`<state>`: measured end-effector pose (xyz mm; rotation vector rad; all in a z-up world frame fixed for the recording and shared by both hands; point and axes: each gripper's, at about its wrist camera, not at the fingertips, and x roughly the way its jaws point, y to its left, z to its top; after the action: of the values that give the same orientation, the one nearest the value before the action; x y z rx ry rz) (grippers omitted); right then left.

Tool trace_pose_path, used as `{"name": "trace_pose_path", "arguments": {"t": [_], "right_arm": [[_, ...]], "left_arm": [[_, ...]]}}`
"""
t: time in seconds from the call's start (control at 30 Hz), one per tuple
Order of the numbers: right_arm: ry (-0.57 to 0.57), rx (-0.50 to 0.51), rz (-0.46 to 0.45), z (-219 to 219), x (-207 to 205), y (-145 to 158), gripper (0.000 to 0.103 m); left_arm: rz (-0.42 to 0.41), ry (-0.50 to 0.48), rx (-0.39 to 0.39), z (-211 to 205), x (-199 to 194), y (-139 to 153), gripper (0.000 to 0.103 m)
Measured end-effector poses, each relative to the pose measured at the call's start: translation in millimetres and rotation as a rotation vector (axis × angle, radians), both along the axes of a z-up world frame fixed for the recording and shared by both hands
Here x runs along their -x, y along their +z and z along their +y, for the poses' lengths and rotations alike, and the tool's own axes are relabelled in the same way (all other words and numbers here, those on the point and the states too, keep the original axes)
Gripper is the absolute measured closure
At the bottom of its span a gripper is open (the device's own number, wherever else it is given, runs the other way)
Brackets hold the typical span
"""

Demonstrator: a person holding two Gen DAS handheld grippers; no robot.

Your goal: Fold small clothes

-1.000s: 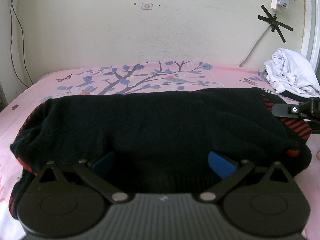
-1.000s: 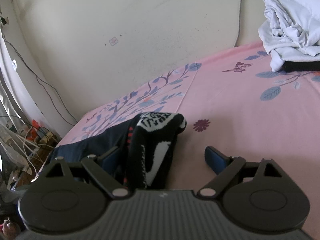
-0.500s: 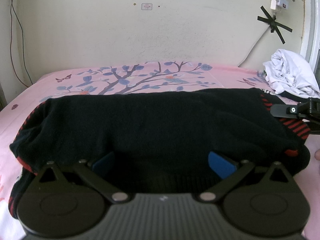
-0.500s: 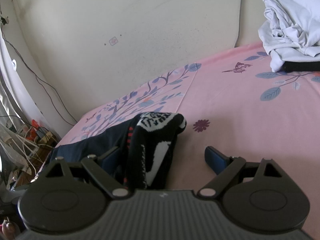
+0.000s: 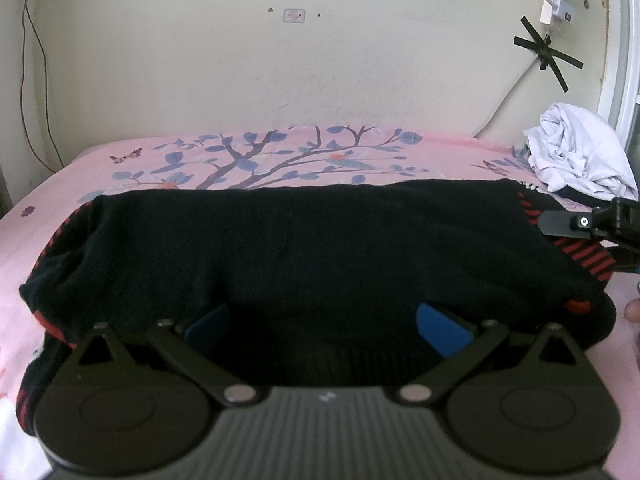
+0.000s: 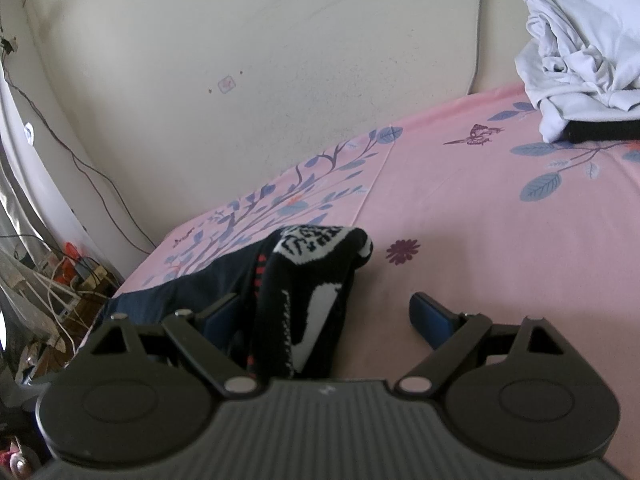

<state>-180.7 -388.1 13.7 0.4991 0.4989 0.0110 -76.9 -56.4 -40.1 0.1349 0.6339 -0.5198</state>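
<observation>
On the pink floral bedsheet the black sock with red stripes lies stretched flat and sideways, and everything else can be placed from it. The sheet gives a broad, soft surface, which is likely why the sock is spread out there: laid full length it can be folded end over end.

Beyond the sock's right end, against the wall, a crumpled white garment sits on top of something dark; it looks like the pile waiting its turn or already dealt with, I cannot tell which.

The left gripper hovers over the sock's near edge with its blue pads spread wide, the knit lying between and under them but not pinched. The right gripper stands at the sock's patterned white-and-black end, jaws equally wide apart: the end of the sock bunches up beside the left finger, while the right finger sits on bare sheet clear of it. One gripper at each end suits a fold, in my judgement not yet begun.

No basket, box or drawer shows in either view, so nothing is contained in anything
</observation>
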Motion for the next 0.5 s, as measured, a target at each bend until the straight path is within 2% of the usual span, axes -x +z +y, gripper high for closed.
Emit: {"name": "trace_pose_path", "arguments": {"t": [0.5], "right_arm": [[-0.015, -0.014, -0.006, 3.1, 2.9, -0.4, 0.018]], "left_arm": [[0.0, 0.001, -0.004, -0.7, -0.6, -0.3, 0.0]]}}
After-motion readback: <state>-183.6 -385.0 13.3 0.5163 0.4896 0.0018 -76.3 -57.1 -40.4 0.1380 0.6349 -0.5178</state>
